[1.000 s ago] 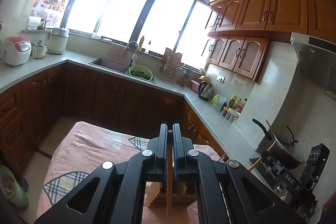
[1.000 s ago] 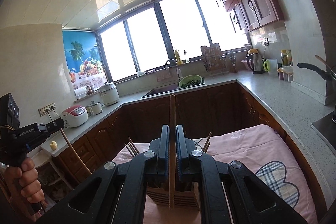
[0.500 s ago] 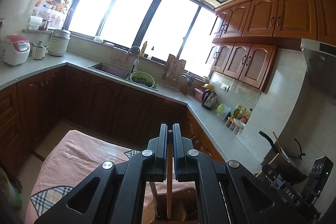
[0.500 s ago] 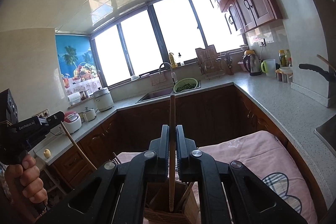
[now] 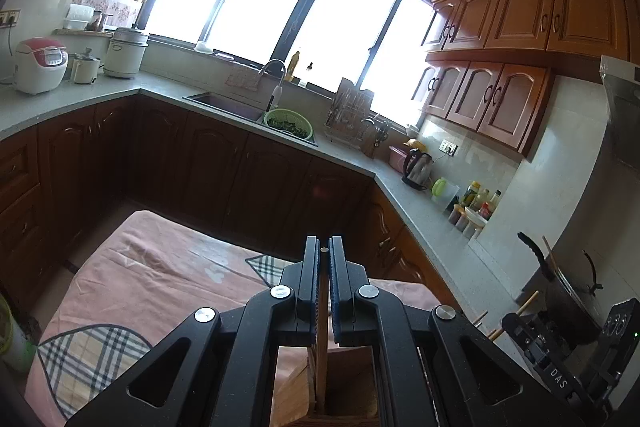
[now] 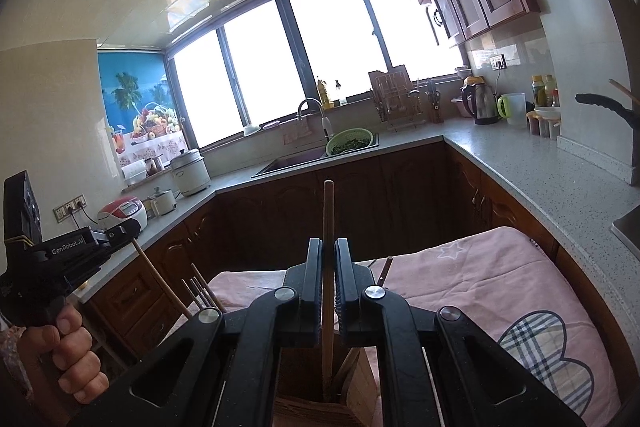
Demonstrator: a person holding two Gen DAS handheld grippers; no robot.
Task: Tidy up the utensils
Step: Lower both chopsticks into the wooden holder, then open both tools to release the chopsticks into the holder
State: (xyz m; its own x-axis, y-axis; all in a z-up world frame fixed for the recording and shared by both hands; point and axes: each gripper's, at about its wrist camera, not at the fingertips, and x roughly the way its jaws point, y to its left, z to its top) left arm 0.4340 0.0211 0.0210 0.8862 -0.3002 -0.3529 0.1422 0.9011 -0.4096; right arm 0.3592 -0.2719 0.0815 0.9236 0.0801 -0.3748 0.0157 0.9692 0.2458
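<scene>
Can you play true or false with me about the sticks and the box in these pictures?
1. Each gripper pinches a wooden stick. True: the left gripper holds a chopstick and the right gripper holds another chopstick.
2. The sticks lie flat on the cloth. False: both stand nearly upright, lower ends down inside the wooden holder.
3. The cloth is blue. False: it is pink with plaid patches.
4. The green colander sits beside the sink. True.
5. The holder is empty. False: other sticks already stand in it.
</scene>
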